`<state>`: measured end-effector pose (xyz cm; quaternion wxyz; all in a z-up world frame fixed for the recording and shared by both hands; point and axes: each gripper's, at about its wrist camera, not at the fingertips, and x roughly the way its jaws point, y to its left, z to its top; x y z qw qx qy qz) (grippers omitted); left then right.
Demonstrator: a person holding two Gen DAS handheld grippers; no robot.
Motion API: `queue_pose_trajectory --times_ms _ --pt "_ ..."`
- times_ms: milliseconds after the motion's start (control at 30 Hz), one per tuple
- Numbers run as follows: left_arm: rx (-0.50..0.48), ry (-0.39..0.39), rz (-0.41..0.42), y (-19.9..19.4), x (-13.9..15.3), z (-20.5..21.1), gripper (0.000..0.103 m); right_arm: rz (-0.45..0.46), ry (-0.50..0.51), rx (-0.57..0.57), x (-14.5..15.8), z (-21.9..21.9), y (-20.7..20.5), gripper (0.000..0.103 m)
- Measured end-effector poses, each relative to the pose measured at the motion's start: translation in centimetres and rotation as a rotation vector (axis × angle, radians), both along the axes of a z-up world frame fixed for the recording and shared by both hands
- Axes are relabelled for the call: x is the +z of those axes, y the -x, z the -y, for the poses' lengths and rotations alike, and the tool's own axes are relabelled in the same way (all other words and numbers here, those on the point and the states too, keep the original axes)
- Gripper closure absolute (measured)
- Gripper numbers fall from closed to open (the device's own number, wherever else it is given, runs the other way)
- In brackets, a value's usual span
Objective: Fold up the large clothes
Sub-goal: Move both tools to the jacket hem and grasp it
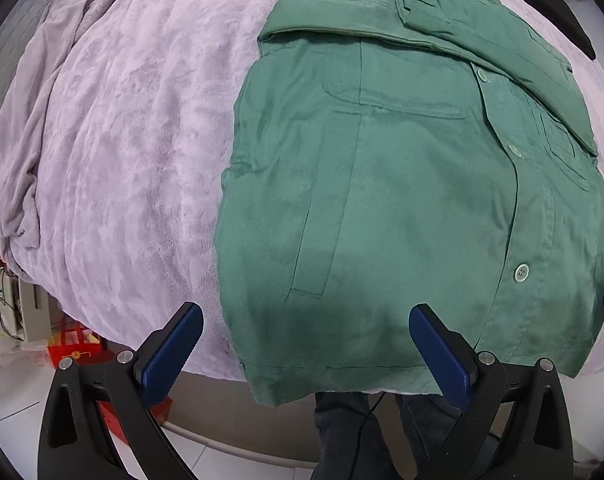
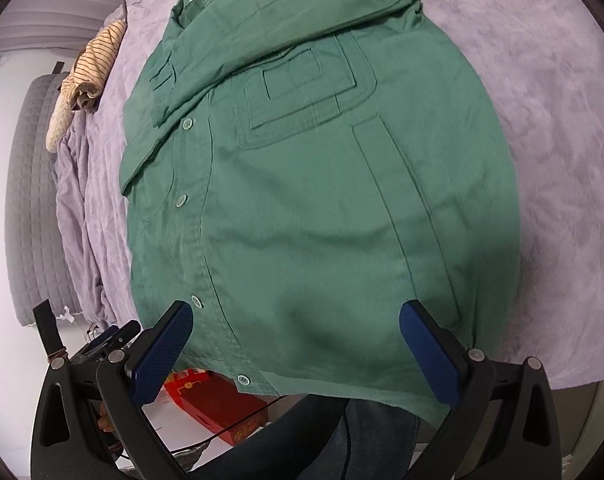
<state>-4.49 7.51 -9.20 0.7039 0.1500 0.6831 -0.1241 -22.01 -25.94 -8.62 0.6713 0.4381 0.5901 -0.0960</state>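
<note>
A green button-up jacket [image 1: 402, 200] lies flat on a lilac plush blanket [image 1: 142, 140], front up, with both sleeves folded across the chest. Its hem hangs slightly over the near bed edge. My left gripper [image 1: 306, 336] is open and empty, hovering just above the hem's left part. In the right wrist view the jacket [image 2: 302, 208] fills the middle, on the blanket [image 2: 542, 80]. My right gripper [image 2: 296, 336] is open and empty above the hem's right part. The left gripper's black frame [image 2: 106, 340] shows at lower left.
A striped beige garment [image 2: 90, 68] lies at the far side of the bed beside a grey quilted headboard [image 2: 34, 200]. A red box [image 2: 218, 404] sits on the floor under the bed edge. The person's dark trousers [image 1: 350, 432] stand against the bed.
</note>
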Motion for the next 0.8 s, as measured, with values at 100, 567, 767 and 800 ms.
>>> queue_pose_trajectory --times_ms 100,567,767,800 --pt "0.008 0.006 -0.017 0.4 -1.0 -2.1 0.000 -0.010 0.010 -0.015 -0.2 -1.2 1.4 0.000" --pt "0.088 0.185 -0.192 0.5 -6.9 -8.5 0.000 -0.045 0.084 -0.329 -1.7 0.8 13.0 0.000" --pt "0.095 0.221 -0.221 0.1 -7.7 -8.2 0.000 -0.039 -0.001 -0.361 -5.3 0.6 13.4 0.000" --pt "0.089 0.228 -0.223 0.1 -7.6 -8.1 0.000 -0.027 -0.028 -0.362 -5.8 0.4 13.1 0.000"
